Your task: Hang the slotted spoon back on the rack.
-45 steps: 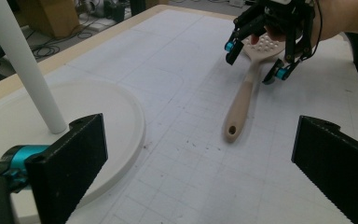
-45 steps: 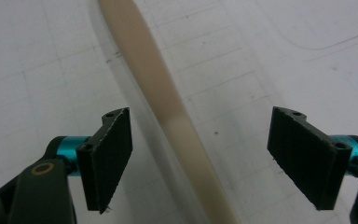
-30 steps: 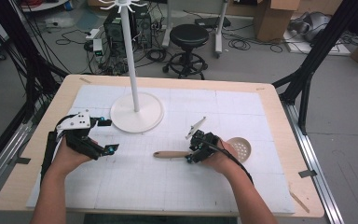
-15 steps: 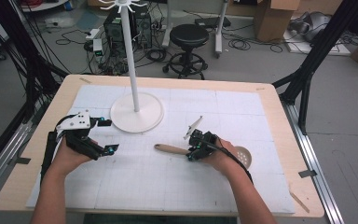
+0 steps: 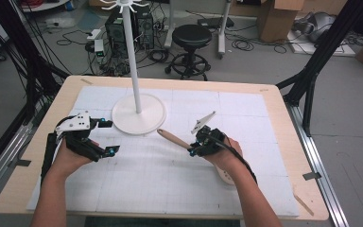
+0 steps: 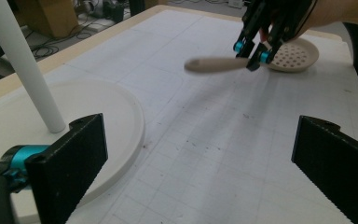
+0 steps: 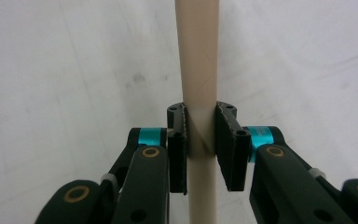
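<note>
High view overhead facing forward, both gripper views close, sharing white mat (image 5: pixel 170 189).

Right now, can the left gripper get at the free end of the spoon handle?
Probably yes. The left gripper is open, and bare mat lies between it and the spoon handle, which the right gripper holds lifted.

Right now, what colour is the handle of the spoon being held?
The spoon handle is pale beige, like light wood. It shows best in the right gripper view.
</note>
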### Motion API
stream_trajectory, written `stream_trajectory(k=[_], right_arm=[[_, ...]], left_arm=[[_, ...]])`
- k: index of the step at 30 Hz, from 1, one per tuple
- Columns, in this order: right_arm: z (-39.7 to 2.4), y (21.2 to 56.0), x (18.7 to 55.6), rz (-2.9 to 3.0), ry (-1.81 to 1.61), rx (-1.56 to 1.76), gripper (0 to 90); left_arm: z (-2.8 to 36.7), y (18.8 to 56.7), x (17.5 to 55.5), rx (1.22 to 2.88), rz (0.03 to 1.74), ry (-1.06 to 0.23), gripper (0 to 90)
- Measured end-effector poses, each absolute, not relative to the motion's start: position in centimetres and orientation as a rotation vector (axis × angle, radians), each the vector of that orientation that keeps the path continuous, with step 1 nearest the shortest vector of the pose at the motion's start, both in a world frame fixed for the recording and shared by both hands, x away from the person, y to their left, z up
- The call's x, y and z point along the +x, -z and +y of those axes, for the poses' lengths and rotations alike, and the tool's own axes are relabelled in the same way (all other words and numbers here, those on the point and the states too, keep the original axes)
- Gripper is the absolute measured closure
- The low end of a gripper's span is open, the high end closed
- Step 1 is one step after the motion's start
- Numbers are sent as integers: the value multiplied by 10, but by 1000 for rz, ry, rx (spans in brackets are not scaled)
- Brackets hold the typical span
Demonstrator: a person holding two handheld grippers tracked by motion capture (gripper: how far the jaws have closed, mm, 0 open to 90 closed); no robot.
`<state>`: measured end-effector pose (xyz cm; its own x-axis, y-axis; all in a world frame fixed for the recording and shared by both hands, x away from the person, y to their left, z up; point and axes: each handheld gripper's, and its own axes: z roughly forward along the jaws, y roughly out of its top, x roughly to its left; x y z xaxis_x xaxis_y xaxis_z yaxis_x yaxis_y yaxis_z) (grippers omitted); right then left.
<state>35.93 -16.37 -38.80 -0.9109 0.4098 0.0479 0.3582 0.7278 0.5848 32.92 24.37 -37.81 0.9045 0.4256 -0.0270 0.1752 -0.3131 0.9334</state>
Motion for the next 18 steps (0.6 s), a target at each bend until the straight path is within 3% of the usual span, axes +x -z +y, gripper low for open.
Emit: stream_trajectory(k=[18], right_arm=[[-172, 301, 374, 2631, -1355, 569, 758]], left_arm=[[250, 375, 327, 1865, 442, -275, 40]])
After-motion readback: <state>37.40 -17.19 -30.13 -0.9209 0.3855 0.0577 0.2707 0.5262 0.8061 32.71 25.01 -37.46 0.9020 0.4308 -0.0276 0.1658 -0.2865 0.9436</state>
